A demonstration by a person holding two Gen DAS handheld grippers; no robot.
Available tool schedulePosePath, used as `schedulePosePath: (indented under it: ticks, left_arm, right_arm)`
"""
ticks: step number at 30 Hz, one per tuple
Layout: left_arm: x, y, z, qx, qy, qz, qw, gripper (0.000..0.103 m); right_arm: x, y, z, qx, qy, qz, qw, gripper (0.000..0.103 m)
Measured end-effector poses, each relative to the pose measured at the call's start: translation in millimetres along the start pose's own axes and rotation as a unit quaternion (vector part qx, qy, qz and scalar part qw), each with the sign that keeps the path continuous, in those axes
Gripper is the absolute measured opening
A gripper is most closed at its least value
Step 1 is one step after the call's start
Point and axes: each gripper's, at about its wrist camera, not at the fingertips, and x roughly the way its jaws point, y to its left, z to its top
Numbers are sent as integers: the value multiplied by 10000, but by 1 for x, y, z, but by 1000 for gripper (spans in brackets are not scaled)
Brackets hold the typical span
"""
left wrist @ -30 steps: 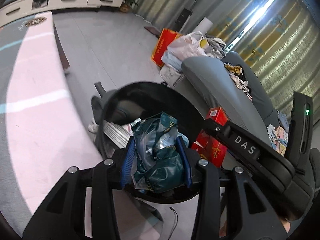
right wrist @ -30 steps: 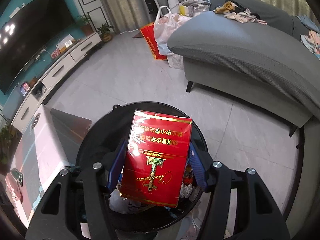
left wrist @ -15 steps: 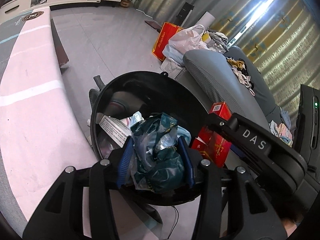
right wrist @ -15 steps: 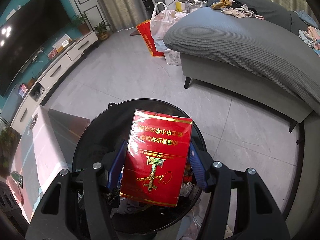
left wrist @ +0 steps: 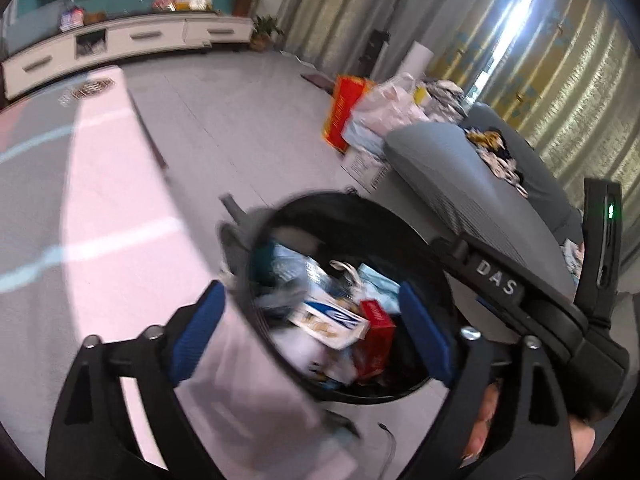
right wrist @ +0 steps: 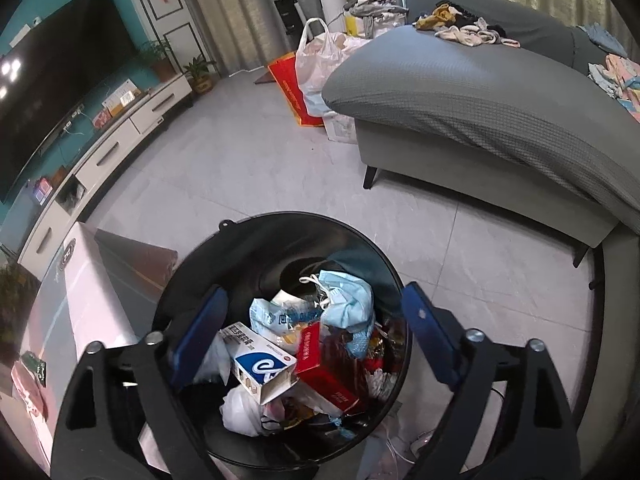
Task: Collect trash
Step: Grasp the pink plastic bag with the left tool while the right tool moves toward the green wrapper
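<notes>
Dropping step: both grippers, left gripper (left wrist: pixel 316 334) and right gripper (right wrist: pixel 316 334), opening with nothing between the fingers, red box (right wrist: pixel 326 368) and other trash lying below them inside the black bin (right wrist: pixel 276 232); next, probably pulling back to seek more litter

Grey sofa (right wrist: pixel 480 120) bears clothes (right wrist: pixel 468 28), perhaps socks.

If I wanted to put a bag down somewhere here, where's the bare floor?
Bare tiles run between the TV cabinet, the sofa and the bin. It is crowded by the sofa's end, where bags stand, and inside the bin, which holds trash.
</notes>
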Motion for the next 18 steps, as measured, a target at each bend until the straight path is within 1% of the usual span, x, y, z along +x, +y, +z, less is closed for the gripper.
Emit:
schedulePosePath:
  ticks: [2,3,6,7,8,9,11,12,13,15,16,17,18]
  left_arm:
    - [-15,12,4,-23,-179,185,9997,95]
    - [-22,19,6,-34,-268,303,9992,98]
    - [-50,54,15,-172,-618,886,9940,100]
    - [-62,72,18,-300,-758,1177,9897,100]
    - [-70,85,21,-414,-846,1386,9859,100]
    - [-81,106,23,-586,-962,1641,9800,100]
    - [-95,137,28,-805,-1044,1946,9720,100]
    - [-102,154,30,-951,-1051,2134,9666,100]
    - [-113,179,31,-1189,-1077,2401,9574,100]
    - [-127,207,34,-1452,-1174,2592,9476,100]
    - [-137,229,35,-1668,-1257,2701,9399,100]
    - [-142,240,35,-1785,-1292,2758,9356,100]
    - [-149,260,35,-1978,-1333,2839,9287,100]
  right_arm:
    - [-2,4,1,-41,-57,31,10000,91]
    - [-4,6,1,-53,-89,37,9999,93]
    - [-9,14,0,-102,-217,50,9997,96]
    - [-10,17,0,-150,-247,71,9996,98]
    - [-12,23,-1,-252,-275,104,9992,99]
    - [-12,27,-2,-332,-292,135,9989,100]
    - [-14,36,-4,-477,-324,186,9982,100]
    - [-15,40,-5,-513,-342,216,9979,100]
    - [-18,45,-6,-541,-372,294,9974,100]
    - [-22,55,-8,-564,-432,468,9964,100]
    - [-26,63,-10,-619,-492,623,9949,100]
    - [-29,70,-12,-687,-553,731,9934,100]
    - [-31,76,-13,-747,-593,791,9923,100]
